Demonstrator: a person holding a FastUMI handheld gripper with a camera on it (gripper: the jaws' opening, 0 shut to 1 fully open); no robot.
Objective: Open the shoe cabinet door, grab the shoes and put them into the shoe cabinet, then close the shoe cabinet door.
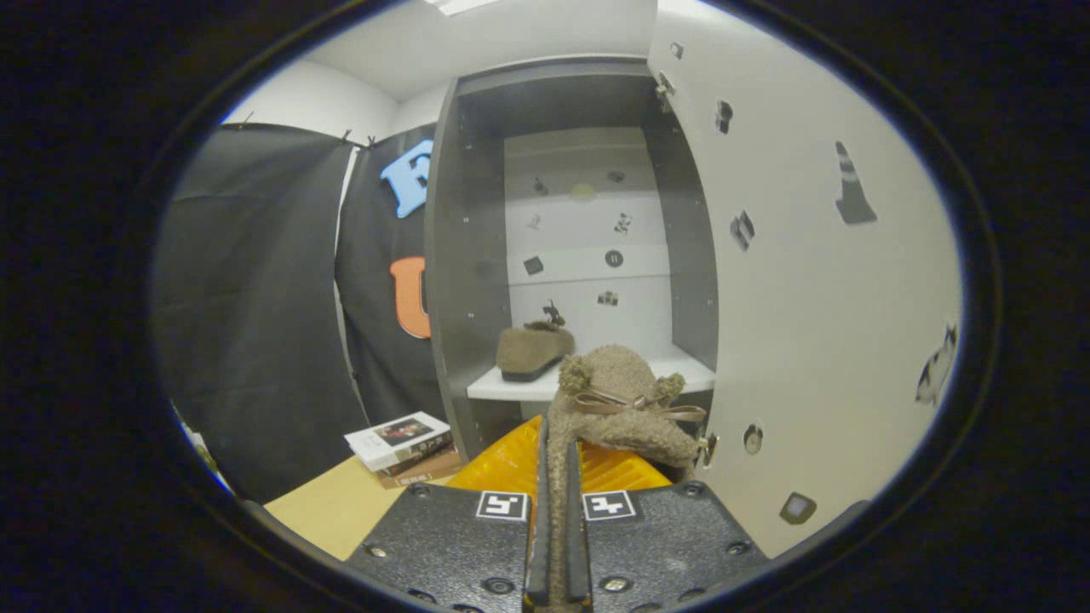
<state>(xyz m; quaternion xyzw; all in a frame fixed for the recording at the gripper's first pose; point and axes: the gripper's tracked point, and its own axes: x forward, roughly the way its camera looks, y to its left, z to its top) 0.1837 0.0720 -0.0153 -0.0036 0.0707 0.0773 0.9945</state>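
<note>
My gripper point(555, 519) is shut on a fuzzy tan shoe point(622, 400) with a ribbon bow and two pom-poms; both fingers pinch its edge and the shoe hangs just ahead of them. Beyond it stands the open shoe cabinet point(477, 255), grey inside with a white back panel. A second tan shoe point(532, 349) rests on the left part of the white shelf point(519, 387). The held shoe hovers in front of that shelf, to the right of the other shoe. The white cabinet door point(817, 298) is swung open on the right, close beside my fingers.
A stack of books point(400, 447) lies on the wooden table point(332, 507) left of the cabinet's foot. A yellow ribbed object point(511, 464) sits under the held shoe. Black cloth walls the left side. Small stickers dot the door and back panel.
</note>
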